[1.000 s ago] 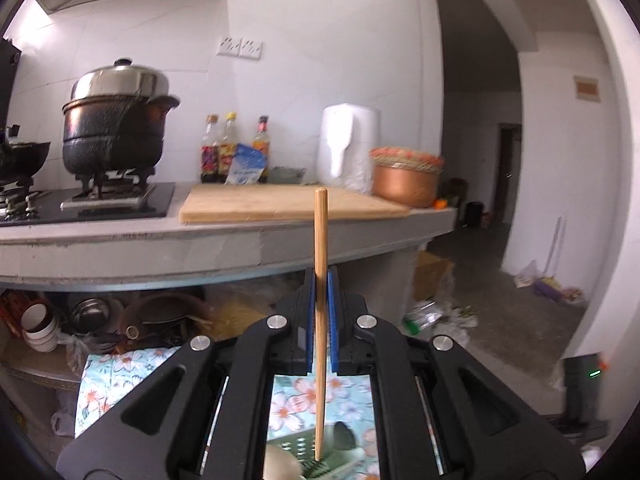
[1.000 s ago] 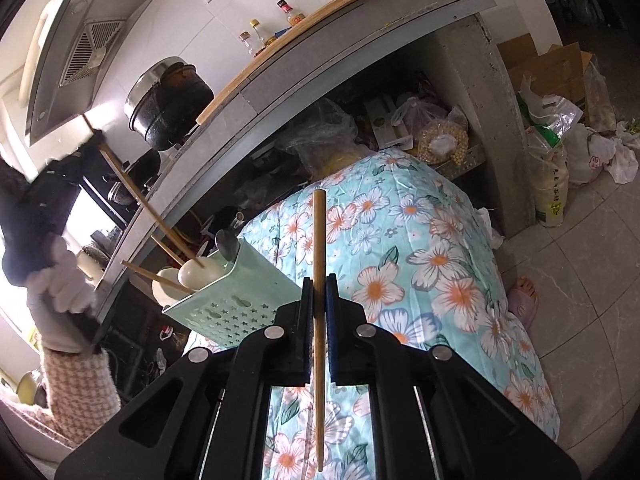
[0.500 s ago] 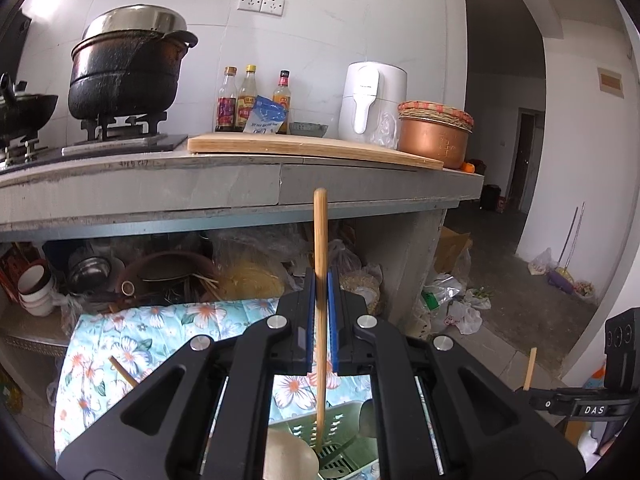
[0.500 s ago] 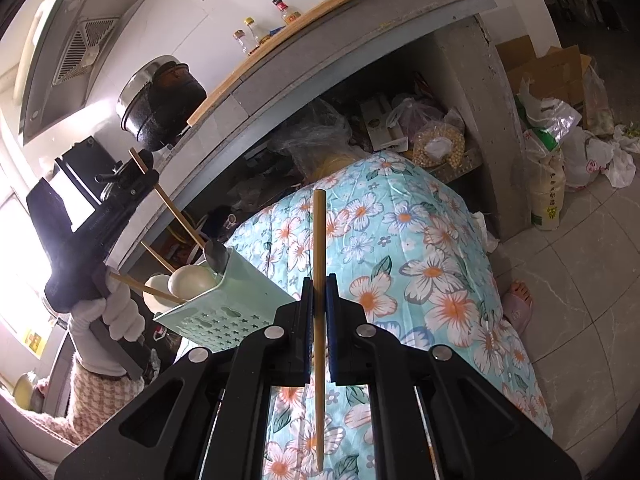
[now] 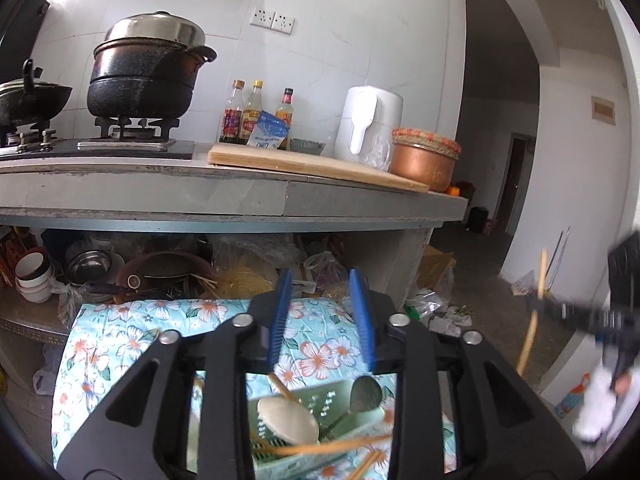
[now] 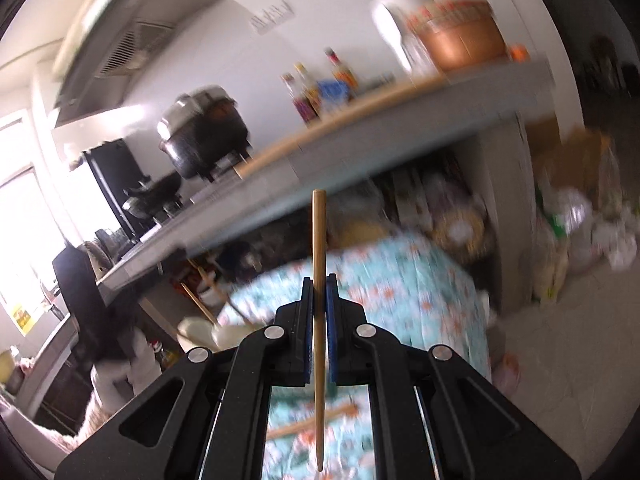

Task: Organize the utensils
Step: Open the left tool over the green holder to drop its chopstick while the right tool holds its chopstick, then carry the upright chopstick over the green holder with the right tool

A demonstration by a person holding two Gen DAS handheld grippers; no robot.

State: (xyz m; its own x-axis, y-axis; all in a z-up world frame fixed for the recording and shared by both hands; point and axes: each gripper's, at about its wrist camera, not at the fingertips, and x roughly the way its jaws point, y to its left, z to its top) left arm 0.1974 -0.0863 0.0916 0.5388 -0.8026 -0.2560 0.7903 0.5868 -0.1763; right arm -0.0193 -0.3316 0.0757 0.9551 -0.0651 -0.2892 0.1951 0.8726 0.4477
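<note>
My left gripper is open and empty above the pale green utensil basket. The basket stands on the floral cloth and holds a white spoon, a metal ladle and several wooden chopsticks. My right gripper is shut on one wooden chopstick, held upright. It shows blurred at the right edge of the left wrist view. In the right wrist view another chopstick lies on the cloth under the gripper, and the basket's spoons show at the left.
A grey stone counter runs behind, with a black steamer pot, sauce bottles, a cutting board, a white appliance and a copper pot. Bowls and bags crowd the shelf under it.
My left gripper has opened and let go of its chopstick, which now lies in the basket. My right gripper has swung up and toward the basket, still holding its chopstick.
</note>
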